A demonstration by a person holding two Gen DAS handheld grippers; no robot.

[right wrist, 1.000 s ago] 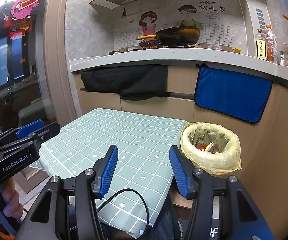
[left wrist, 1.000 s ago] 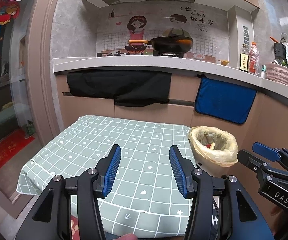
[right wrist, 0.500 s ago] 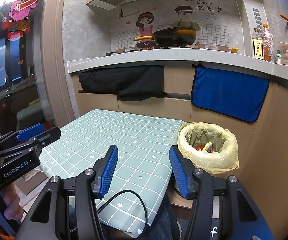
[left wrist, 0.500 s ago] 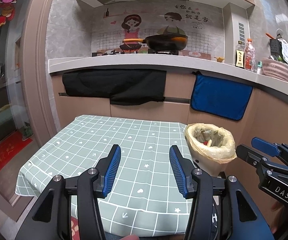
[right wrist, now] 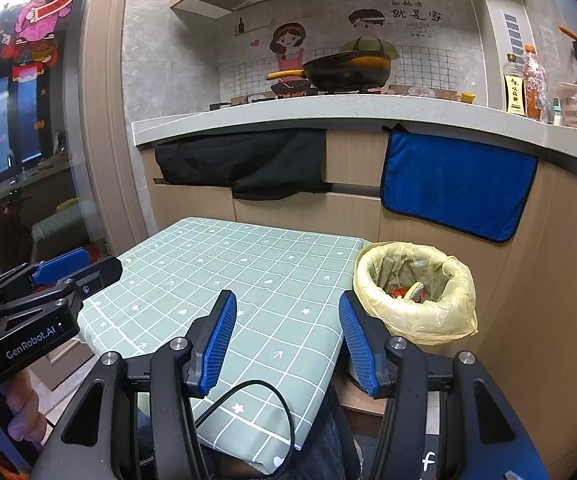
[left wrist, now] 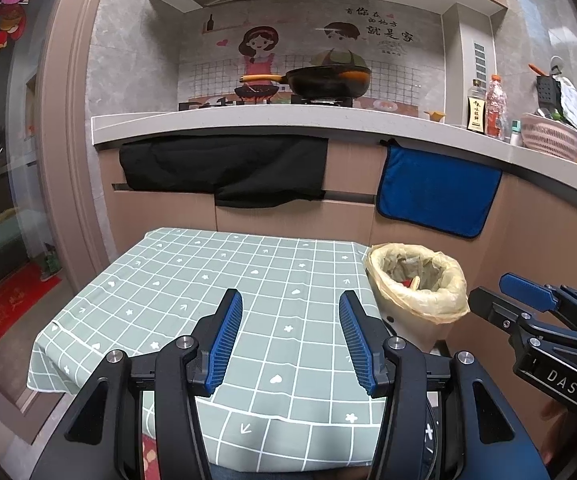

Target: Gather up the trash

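Yellow-lined bin [right wrist: 414,294] just right of table [left wrist: 224,300], already holding trash [right wrist: 408,292]: red scrap, a roundish piece. Green checked cloth bare of litter in both views. Left gripper [left wrist: 290,342] wide, nothing between pads, poised above cloth. Right gripper [right wrist: 284,342] likewise wide and empty, near table's right edge. Probably finished, or nearly; none left in sight to collect.

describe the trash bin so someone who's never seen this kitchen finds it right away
Find the small table with the green checked cloth in front of the kitchen counter. The trash bin stands on the floor at its right edge, under the hanging blue towel. It alone has a crinkled yellow liner, with scraps inside.
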